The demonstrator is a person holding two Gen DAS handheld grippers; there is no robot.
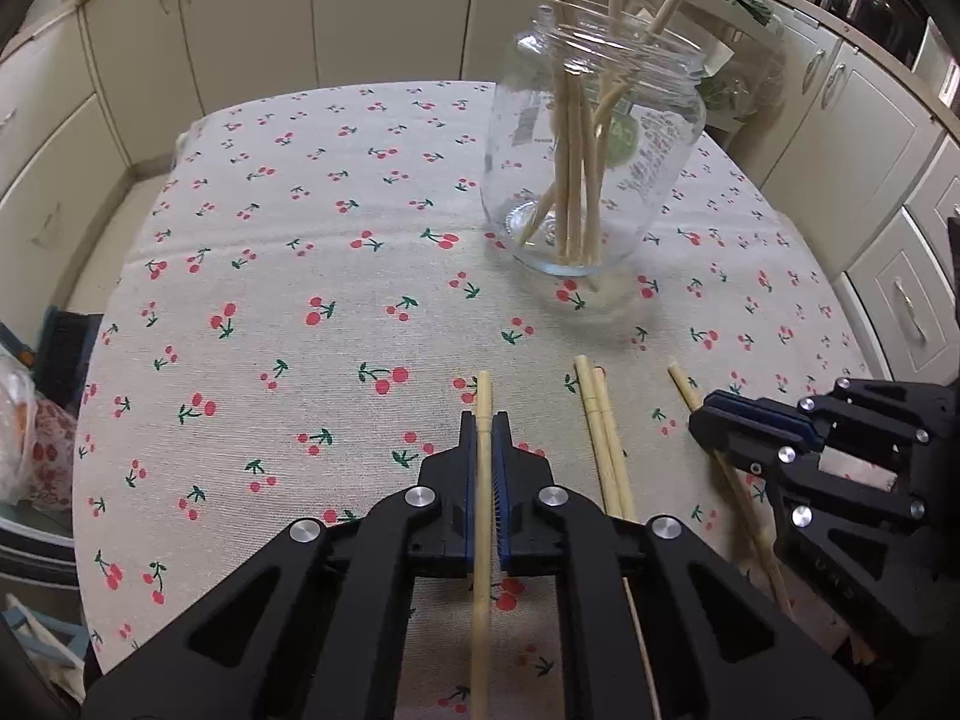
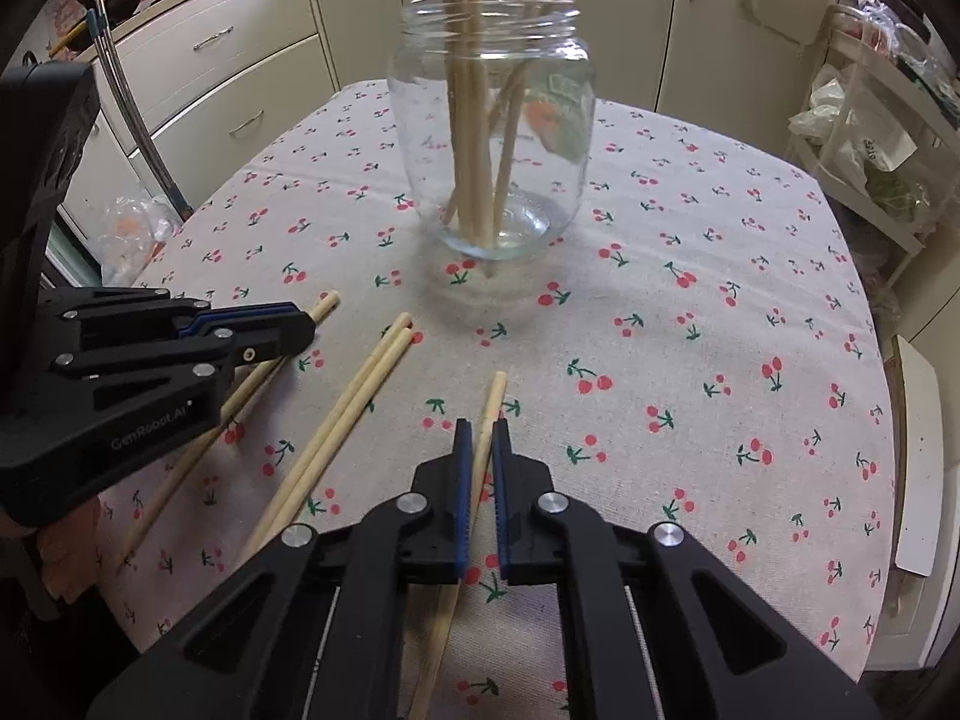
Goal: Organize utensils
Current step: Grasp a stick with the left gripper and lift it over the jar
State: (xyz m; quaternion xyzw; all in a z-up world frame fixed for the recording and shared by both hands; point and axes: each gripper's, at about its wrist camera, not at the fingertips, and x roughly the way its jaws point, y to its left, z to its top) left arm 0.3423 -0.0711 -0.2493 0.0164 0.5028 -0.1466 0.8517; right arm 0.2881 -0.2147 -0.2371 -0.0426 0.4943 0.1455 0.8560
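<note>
A clear glass jar (image 1: 594, 150) (image 2: 492, 120) stands on the cherry-print tablecloth (image 1: 300, 240) with several wooden chopsticks upright in it. My left gripper (image 1: 485, 420) (image 2: 309, 321) is shut on one chopstick (image 1: 483, 390) (image 2: 327, 303) that lies on the cloth, its tip poking out past the pads. To its right, my right gripper (image 2: 481, 429) (image 1: 699, 414) is shut on another chopstick (image 2: 497, 387) (image 1: 681, 381), also low on the cloth. A loose pair of chopsticks (image 1: 600, 420) (image 2: 360, 396) lies side by side between the two grippers.
Cream kitchen cabinets (image 1: 240, 18) (image 2: 210, 60) ring the table. Plastic bags (image 1: 24, 432) sit off the table's left edge. A white rack with bags (image 2: 858, 138) stands at the right. Open cloth lies between the grippers and the jar.
</note>
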